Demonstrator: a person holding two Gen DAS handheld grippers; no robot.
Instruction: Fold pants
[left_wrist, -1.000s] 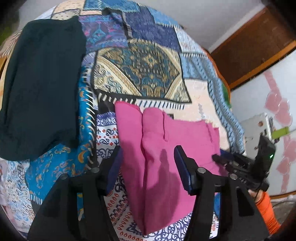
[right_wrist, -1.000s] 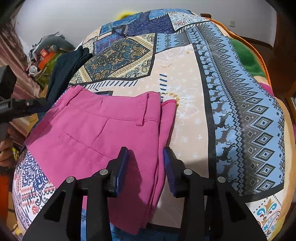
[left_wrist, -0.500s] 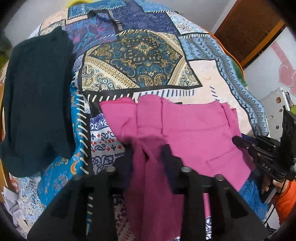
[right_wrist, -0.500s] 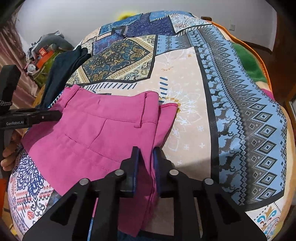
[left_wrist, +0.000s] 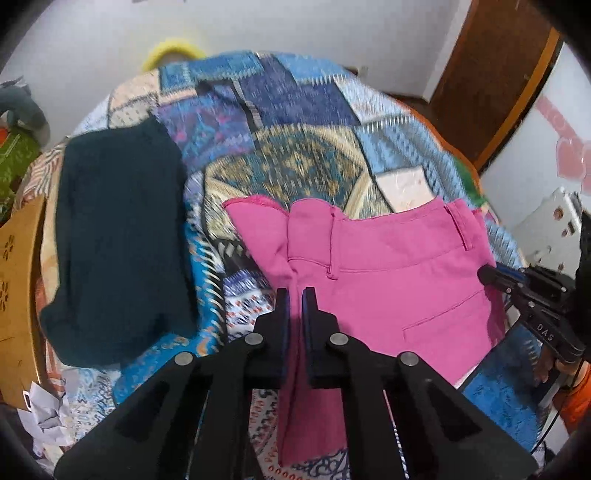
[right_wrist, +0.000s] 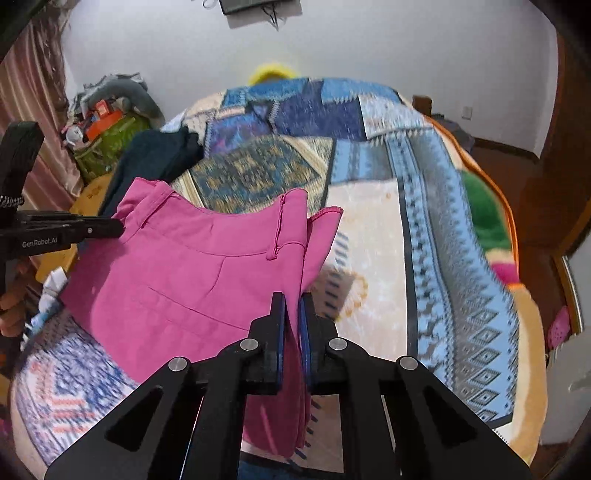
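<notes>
While clamped, pink pants (left_wrist: 388, 280) hang between left gripper (left_wrist: 294, 295), right gripper (right_wrist: 291, 299).

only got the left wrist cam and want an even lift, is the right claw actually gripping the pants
observer: yes, the right claw has just been closing and is shut on a fold of the pink pants, with fabric between its jaws
operator: which part does it hold
observer: the side edge just right of a belt loop, below the waistband
operator: anything on the bed right of it
observer: only the patterned bedcover shows there
</notes>
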